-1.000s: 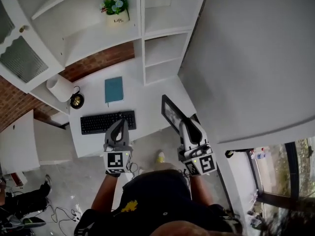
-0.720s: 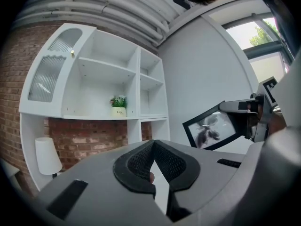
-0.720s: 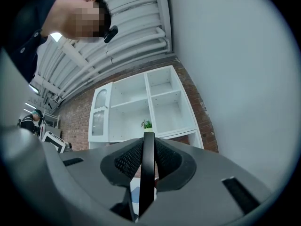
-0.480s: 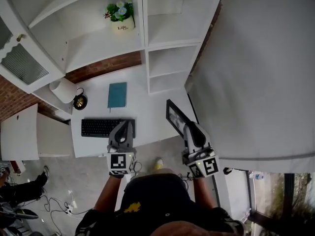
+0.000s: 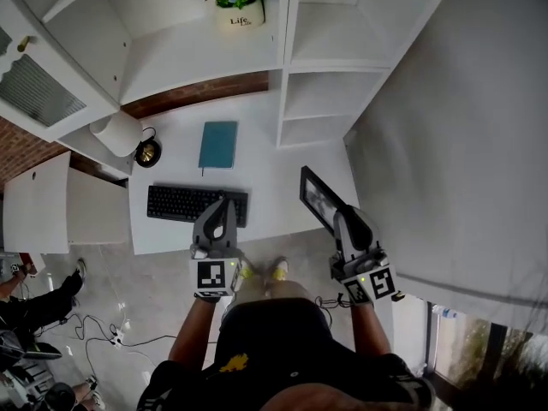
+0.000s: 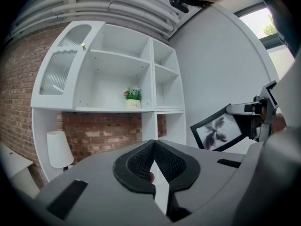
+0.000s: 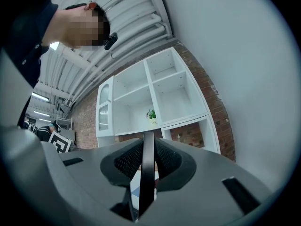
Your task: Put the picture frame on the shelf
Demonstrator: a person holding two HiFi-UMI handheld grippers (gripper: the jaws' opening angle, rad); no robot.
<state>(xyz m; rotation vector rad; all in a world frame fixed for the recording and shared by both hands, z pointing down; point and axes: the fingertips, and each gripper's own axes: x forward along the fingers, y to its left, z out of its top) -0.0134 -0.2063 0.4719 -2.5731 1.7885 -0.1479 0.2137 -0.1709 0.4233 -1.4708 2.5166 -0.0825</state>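
Jaws of the R gripper (image 7: 146, 160) are clamped on the picture frame (image 7: 146, 185): its black edge stands straight up btwn the two ribbed pads, both pressing on it. Jaws of the L gripper (image 6: 153, 147) are closed tip to tip w/ nothing held.

Head view: the frame (image 5: 318, 199) is up in the air, tilted, over the right front part of the white desk (image 5: 265, 174) and apart from it, gripped at its near end. It's a black-rimmed frame; the L gripper view shows a white print w/ a dark flower-like shape, set against the plain grey wall. It is well apart from the shelf (image 5: 321, 54), none of whose compartments hold it.

L gripper (image 5: 223, 210) is level, over the desk's front edge just beside the black keyboard (image 5: 195, 204). Further back on the desk lie a teal notebook (image 5: 218, 144), a small dark round object (image 5: 147, 152) and a white lamp (image 5: 116, 134) at the left end.

Shelf unit is white, w/ open compartments and a ribbed-glass door at the left. A potted plant (image 5: 240, 2) w/ green leaves and pale flowers stands on the wide middle shelf board. Red brick shows behind, btwn desk and shelf.
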